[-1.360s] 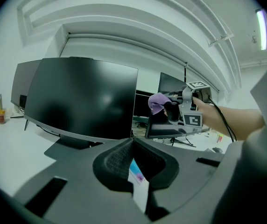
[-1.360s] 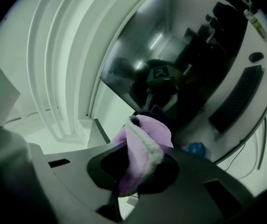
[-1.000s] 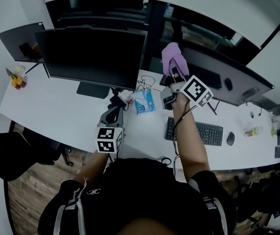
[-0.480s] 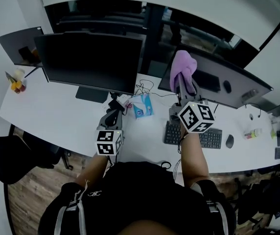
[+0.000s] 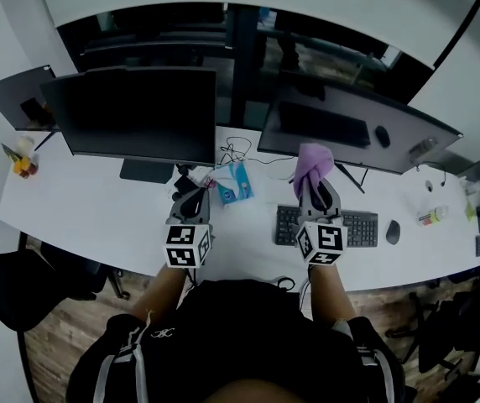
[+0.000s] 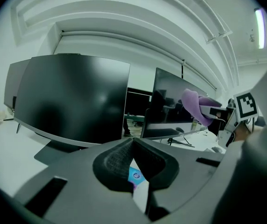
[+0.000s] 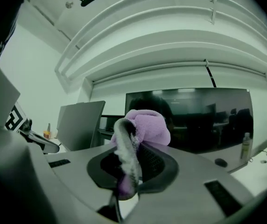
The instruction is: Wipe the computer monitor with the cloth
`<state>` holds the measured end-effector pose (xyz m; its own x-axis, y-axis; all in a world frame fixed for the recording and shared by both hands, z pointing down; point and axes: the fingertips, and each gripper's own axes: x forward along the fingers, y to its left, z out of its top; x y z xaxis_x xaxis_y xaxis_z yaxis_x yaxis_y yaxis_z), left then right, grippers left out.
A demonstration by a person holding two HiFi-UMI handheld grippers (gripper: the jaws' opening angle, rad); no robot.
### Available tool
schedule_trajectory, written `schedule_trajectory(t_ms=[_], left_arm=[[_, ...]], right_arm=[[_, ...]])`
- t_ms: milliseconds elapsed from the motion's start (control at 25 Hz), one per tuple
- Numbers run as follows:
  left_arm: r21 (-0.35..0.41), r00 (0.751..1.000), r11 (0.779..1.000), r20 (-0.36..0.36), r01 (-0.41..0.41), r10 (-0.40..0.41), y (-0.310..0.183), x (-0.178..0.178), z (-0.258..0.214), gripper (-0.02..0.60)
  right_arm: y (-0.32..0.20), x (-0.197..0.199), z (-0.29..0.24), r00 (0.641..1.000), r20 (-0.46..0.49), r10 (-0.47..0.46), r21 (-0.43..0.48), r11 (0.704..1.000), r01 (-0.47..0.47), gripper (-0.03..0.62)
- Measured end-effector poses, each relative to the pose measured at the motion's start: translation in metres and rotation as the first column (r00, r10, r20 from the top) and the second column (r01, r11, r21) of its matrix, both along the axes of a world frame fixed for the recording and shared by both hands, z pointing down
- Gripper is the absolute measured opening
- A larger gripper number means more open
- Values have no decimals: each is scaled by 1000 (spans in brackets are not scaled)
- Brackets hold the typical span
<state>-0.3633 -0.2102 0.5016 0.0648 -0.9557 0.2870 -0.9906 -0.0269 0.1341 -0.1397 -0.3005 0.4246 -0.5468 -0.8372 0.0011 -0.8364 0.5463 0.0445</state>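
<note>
My right gripper (image 5: 316, 186) is shut on a purple cloth (image 5: 314, 163) and hangs over the desk in front of the right monitor (image 5: 366, 133), apart from its dark screen. In the right gripper view the cloth (image 7: 145, 127) bunches out between the jaws, with the right monitor (image 7: 203, 120) ahead. The left monitor (image 5: 131, 112) stands dark at the back left. My left gripper (image 5: 191, 195) hovers below that monitor's foot, shut and holding nothing. In the left gripper view its tips (image 6: 133, 141) meet, and both monitors show ahead.
A keyboard (image 5: 345, 227) and a mouse (image 5: 393, 233) lie under the right monitor. A blue packet (image 5: 233, 181) and tangled cables (image 5: 238, 151) sit between the monitors. A small bottle (image 5: 431, 217) is at the right, and another screen (image 5: 18, 95) at the far left.
My right gripper has come down and back from the right monitor's screen toward the desk's front, still holding the cloth. The left gripper has barely moved.
</note>
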Motion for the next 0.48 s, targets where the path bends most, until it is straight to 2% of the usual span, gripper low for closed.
schedule_trajectory(t_ms=[480], left_arm=[[10,999,999,13,-45,45,-14,33,-5,14]], right_arm=[[-2,56,16,997,51,62,-56,997,-59,61]])
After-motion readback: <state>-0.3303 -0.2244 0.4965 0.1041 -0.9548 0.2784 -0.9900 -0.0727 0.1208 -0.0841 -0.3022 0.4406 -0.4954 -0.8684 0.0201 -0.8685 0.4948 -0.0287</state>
